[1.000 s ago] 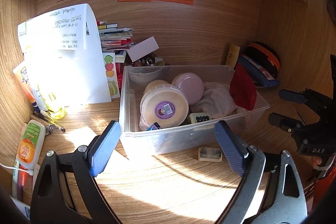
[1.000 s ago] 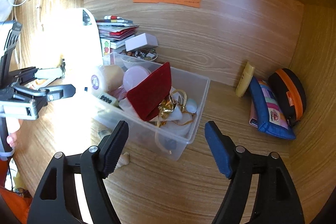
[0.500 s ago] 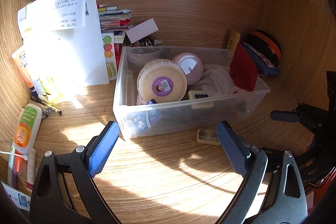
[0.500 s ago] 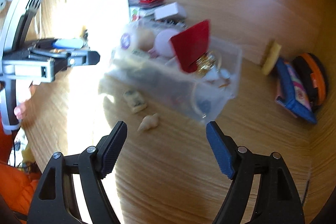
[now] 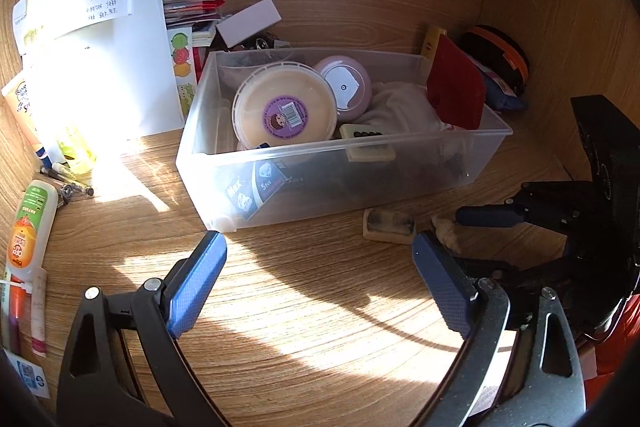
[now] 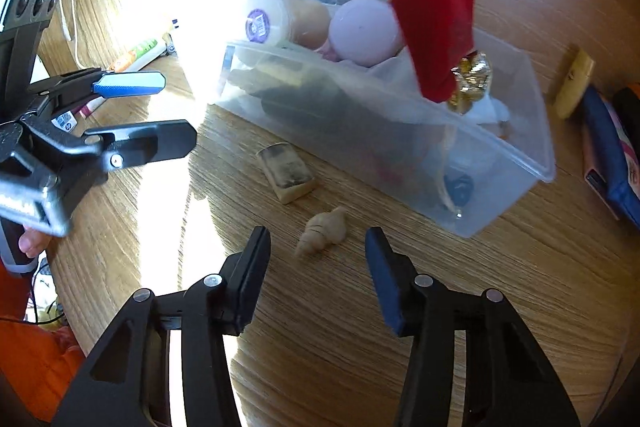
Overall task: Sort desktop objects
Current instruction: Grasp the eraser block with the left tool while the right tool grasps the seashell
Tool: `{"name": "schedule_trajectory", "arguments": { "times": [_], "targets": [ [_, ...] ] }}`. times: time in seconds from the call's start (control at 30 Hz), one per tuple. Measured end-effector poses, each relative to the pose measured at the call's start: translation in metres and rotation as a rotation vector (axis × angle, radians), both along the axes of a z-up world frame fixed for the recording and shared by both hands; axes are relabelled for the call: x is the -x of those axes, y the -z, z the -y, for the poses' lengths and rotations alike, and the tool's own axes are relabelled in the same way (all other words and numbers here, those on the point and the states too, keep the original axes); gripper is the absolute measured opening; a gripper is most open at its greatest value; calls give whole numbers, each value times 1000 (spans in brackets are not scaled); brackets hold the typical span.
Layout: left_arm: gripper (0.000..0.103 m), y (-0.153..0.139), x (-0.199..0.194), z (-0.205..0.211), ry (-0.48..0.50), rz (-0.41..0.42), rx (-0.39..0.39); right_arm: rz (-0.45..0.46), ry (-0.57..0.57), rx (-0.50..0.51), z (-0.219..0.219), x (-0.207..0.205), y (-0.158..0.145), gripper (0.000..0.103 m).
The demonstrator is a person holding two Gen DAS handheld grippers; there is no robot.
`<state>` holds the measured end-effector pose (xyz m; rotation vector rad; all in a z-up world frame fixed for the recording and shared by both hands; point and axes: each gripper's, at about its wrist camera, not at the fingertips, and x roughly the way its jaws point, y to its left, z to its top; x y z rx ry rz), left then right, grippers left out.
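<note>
Lowered since a second ago toward small shell [image 6: 322,231] on surface [image 6: 360,367], right tongs [image 6: 316,267] closing, nothing gripped. Just beyond: clear bin [image 6: 500,163] holding tub [image 5: 285,105], pink jar [image 5: 344,87], red pouch [image 6: 438,31], cloth [image 5: 400,109]. Left tongs [image 5: 316,283] wide, empty.

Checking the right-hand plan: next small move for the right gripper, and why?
Probably ease the right gripper forward and down over the small shell. Its jaws are closing with nothing between them yet; the shell lies on the desk just ahead, outside the clear bin.
</note>
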<state>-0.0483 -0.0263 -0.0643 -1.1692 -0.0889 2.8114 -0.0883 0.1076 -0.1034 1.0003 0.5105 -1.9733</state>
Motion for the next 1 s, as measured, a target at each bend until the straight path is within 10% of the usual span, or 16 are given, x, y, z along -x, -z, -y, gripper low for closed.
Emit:
{"name": "schedule_trajectory", "arguments": {
  "times": [0.4, 1.0],
  "targets": [
    [95, 3, 4, 0, 3, 2, 7, -27, -8, -1, 8, 11, 3, 20],
    [90, 18, 28, -52, 138, 65, 62, -10, 86, 146, -43, 24, -20, 19]
  ]
}}
